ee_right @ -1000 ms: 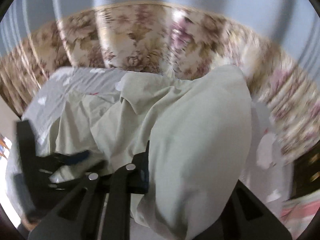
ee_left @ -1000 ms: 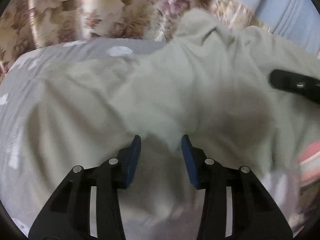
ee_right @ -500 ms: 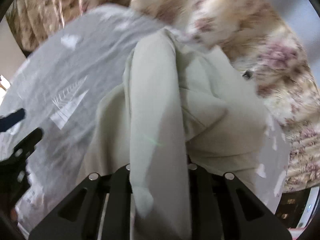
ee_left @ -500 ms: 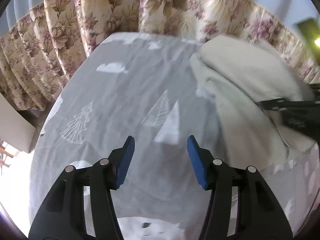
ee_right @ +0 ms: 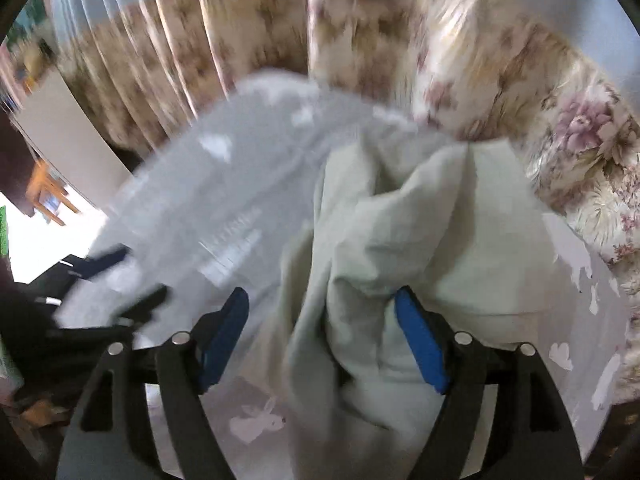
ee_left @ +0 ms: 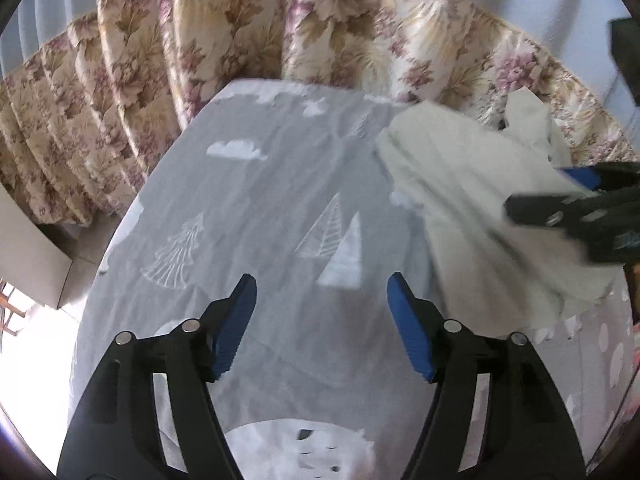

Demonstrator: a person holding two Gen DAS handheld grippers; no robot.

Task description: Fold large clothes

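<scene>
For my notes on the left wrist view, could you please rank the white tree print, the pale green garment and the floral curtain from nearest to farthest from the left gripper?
From the left gripper, whose empty jaws are opening:
1. White tree print on the grey sheet, just ahead of the fingertips.
2. Pale green garment, farther off to the right.
3. Floral curtain, beyond the bed's far edge.

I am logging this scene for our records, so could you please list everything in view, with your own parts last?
garment: one, pale green, bunched on the far right part of the bed, a fold running between the right tongs' pads.
bedsheet: one, grey with white trees, clouds and rabbits, spread over the bed.
curtains: floral beige and pink, hanging behind the bed.
wooden furniture: one blurred piece, orange-brown, on the floor at left.
left tongs: one pair, black with blue pads, opening over bare sheet, nothing between them.
right tongs: one pair, black with blue pads, opening, cloth between them but not pinched.
</scene>
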